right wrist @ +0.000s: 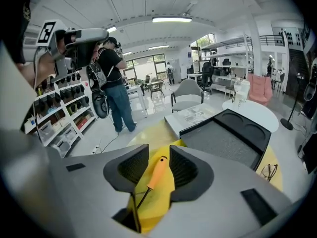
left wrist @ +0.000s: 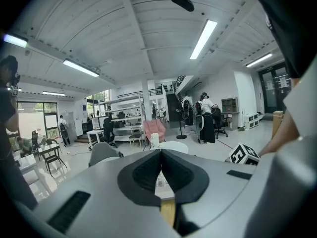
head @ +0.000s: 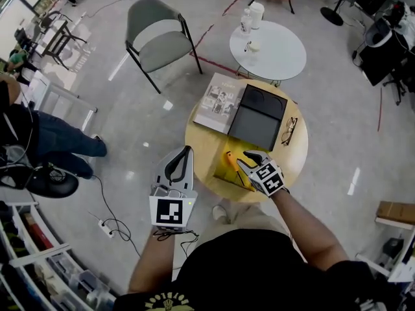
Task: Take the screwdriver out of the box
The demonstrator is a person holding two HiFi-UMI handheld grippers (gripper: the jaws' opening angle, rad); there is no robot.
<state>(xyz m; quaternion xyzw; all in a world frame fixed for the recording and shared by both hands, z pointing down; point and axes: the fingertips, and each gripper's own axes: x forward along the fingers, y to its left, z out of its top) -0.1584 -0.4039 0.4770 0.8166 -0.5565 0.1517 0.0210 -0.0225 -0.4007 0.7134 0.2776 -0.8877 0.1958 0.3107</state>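
Note:
A screwdriver (right wrist: 157,173) with an orange handle and a thin dark shaft lies in the shallow yellow box (head: 226,171) on the near side of the round wooden table (head: 201,149). My right gripper (head: 250,158) reaches down over that box with its jaws open. In the right gripper view the handle lies in the gap between the two pads (right wrist: 130,168), touching neither. The orange handle (head: 229,156) also shows in the head view. My left gripper (head: 187,150) is held off the table's left edge, shut and empty; in the left gripper view its tips (left wrist: 161,153) meet.
Behind the yellow box lie an open black case (head: 258,116), a magazine (head: 219,102) and a pair of glasses (head: 288,130). A white round table (head: 281,62) with a cup and a grey chair (head: 159,39) stand beyond. A person (head: 45,142) stands at the left.

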